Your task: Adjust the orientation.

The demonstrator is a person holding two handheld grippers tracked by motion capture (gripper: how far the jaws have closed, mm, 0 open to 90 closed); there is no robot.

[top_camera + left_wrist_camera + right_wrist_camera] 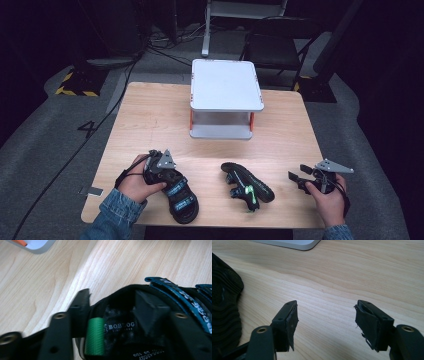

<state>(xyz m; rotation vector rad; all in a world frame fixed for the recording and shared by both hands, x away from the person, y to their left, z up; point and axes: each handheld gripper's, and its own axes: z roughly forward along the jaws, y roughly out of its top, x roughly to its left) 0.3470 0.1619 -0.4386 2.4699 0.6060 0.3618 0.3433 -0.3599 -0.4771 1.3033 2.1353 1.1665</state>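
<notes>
Over on the left, the left tongs [170, 172] are clamped onto the heel end of the black sandal with blue straps [181, 197]. In the left gripper view one jaw sits inside the heel cup and the other outside it, the wall pinched between them next to a green pad [94, 336]. The sandal lies on the tabletop [150, 120] directly ahead of those tongs, toe pointing toward the person. Here is the worry: the bite is on a soft, thin heel wall only, so if it gets lifted the toe will likely droop and swing, and the fabric could slide out of the jaws.

Moving to the middle, the black shoe with green trim [247, 186] lies tipped on its side, between the two sets of tongs and apart from both. A swinging sandal could clip it and shove it toward the front edge.

Behind both, well ahead of the tongs, stands the white two-tier rack [226, 97]. Its lower shelf looks low, so a drooping toe could catch the top tier's lip.

On the right, the right tongs [301, 176] are spread wide and hold nothing, hovering just beside that shoe's sole [224, 310]. Their pads [291, 323] look torn and frayed, so any grip on smooth rubber may slip.
</notes>
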